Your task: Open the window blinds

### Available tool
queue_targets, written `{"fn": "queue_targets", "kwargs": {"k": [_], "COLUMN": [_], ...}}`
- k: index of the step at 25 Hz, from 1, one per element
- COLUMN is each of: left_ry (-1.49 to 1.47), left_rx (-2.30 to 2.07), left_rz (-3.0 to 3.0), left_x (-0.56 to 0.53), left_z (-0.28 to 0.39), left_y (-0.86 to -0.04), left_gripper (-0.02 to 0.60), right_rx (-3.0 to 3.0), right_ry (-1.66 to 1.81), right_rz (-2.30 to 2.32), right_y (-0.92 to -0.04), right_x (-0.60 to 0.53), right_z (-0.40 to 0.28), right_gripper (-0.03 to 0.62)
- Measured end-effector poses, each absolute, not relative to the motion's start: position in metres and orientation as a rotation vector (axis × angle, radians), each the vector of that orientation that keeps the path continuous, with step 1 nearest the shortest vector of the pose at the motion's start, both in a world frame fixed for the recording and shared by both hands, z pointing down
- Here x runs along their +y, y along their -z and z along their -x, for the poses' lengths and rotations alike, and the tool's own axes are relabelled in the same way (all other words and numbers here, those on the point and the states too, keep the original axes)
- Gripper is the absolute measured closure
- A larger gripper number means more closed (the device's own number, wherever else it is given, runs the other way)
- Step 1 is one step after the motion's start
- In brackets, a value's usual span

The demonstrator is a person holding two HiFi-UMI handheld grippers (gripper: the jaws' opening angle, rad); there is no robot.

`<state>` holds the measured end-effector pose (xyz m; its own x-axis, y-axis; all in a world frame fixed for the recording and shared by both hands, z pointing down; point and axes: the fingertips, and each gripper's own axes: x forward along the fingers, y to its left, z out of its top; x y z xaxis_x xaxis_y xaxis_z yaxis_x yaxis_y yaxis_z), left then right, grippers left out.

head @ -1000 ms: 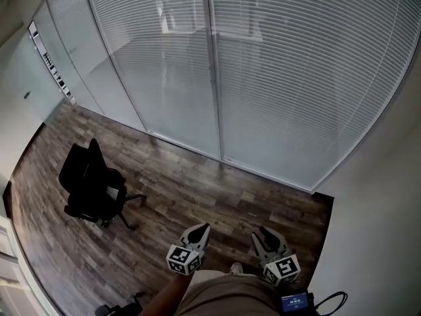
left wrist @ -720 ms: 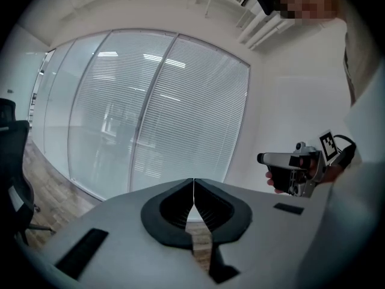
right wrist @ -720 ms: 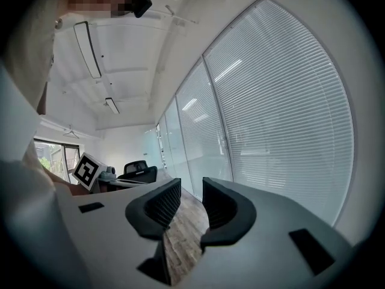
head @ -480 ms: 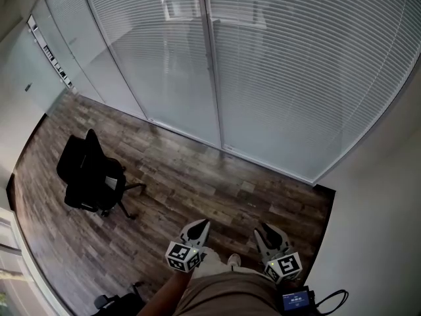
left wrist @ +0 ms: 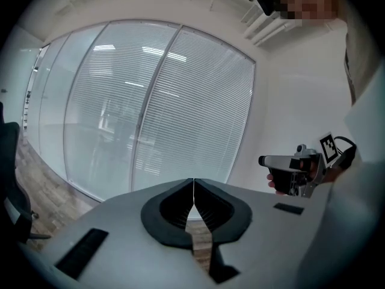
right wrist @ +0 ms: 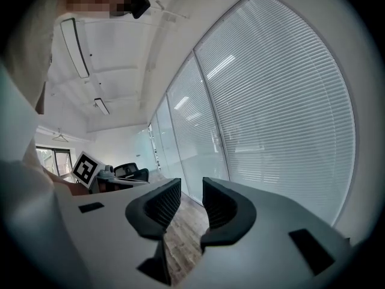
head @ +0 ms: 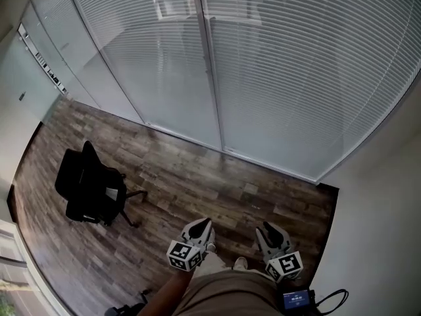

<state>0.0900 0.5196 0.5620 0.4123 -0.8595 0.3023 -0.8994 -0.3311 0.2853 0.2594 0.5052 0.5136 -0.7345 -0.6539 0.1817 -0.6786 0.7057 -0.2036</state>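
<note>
While both grippers hang low in front of the person, the blinds [head: 296,78] fill the upper part of the head view. They are thin white horizontal slats, close-set, in tall panels divided by a slim pale post [head: 212,78]. Under them runs a floor [head: 197,180] of grey-brown wood planks, matt and streaky, and a black office chair [head: 89,186] stands at the left.

The left gripper [head: 204,223] has smooth grey jaws with black ribbed pads. They are pressed together and hold nothing. The right gripper [head: 266,228] has its jaws a little apart, and only the floor shows in the gap.

The blinds are ahead of both grippers and well apart from them, with bare floor between.

Only the left gripper view shows the right gripper from the side, held in a hand [left wrist: 278,182], before a plain white wall [left wrist: 289,101]. Only the right gripper view shows the white ceiling [right wrist: 120,71] above the blinds. The head view alone shows where the blinds meet the floor.
</note>
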Motion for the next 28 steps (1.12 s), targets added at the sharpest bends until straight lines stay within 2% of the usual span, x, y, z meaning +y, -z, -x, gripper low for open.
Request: {"fn": "queue_targets", "kwargs": {"k": [11,28], "left_ry": [-0.144,-0.148], "left_rx": [-1.419,-1.344], "left_rz": [-2.348,-2.395], "left_x": [0.435,0.370], "left_z": [-0.012,0.094], "left_y": [-0.557,-0.576], "left_gripper": [0.565,0.565], "right_rx": [-2.788,-2.746], "right_ry": [-0.405,-0.394], "right_rz": [-1.200,-1.278], "right_y": [-0.510,-0.523], "right_x": [0.437,0.378], "right_z": [-0.178,-0.077], "right_gripper": [0.488,0.488]}}
